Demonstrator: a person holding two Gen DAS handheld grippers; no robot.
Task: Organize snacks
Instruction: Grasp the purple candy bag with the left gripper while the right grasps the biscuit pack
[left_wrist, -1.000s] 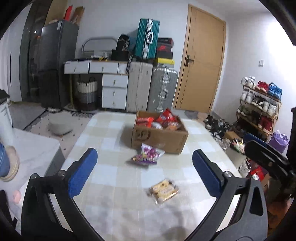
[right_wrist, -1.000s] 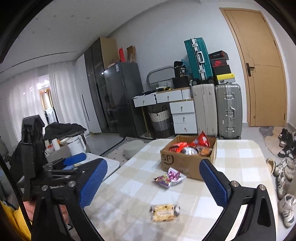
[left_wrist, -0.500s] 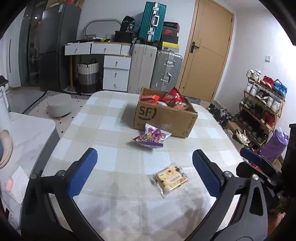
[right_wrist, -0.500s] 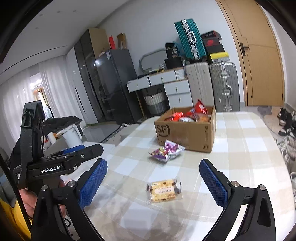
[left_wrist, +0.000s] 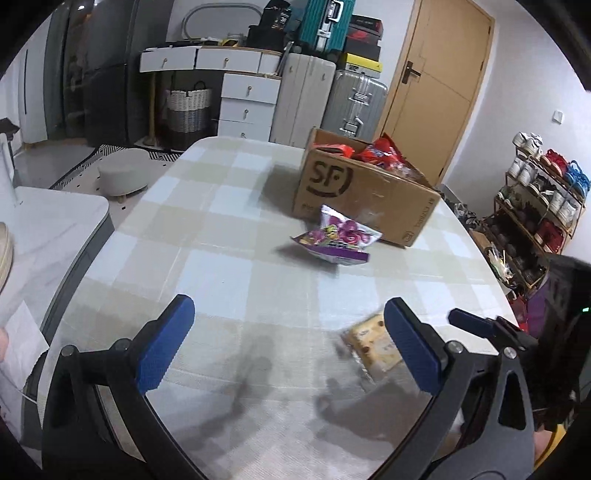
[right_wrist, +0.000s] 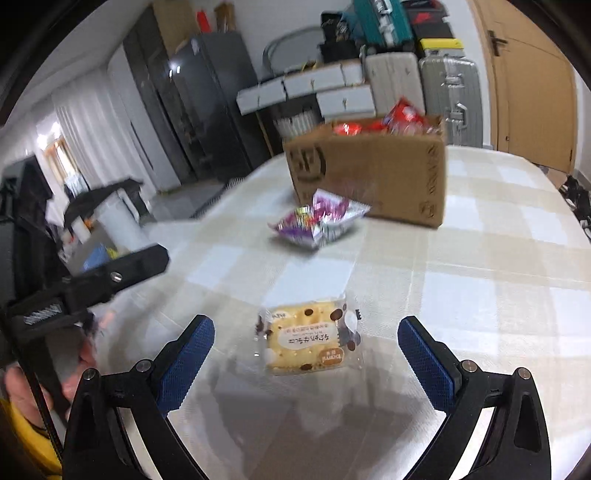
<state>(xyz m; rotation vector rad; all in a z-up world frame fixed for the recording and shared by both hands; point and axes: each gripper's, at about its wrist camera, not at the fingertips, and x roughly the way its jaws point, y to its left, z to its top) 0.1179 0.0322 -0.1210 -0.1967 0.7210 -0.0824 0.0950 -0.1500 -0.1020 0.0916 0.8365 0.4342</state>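
Observation:
A yellow cracker packet (right_wrist: 308, 338) lies flat on the checked table (right_wrist: 480, 266), just ahead of my open right gripper (right_wrist: 304, 350) and centred between its blue pads. In the left wrist view the same cracker packet (left_wrist: 371, 347) sits partly behind my right pad. My left gripper (left_wrist: 288, 339) is open over bare tablecloth. A purple candy bag (left_wrist: 338, 240) (right_wrist: 317, 221) rests against the front of the brown cardboard box (left_wrist: 362, 199) (right_wrist: 373, 173), which holds several red snack packs.
The other hand-held gripper (left_wrist: 491, 328) (right_wrist: 92, 280) shows at the edge of each view. Beyond the table stand a white drawer unit (left_wrist: 247, 92), suitcases (left_wrist: 354, 103), a wooden door (left_wrist: 439, 81) and a shoe rack (left_wrist: 539, 195). A white side table (left_wrist: 48, 221) stands to the left.
Both grippers have dropped toward the table and moved forward. The cracker packet now lies close between the right gripper's pads; the box and candy bag look larger.

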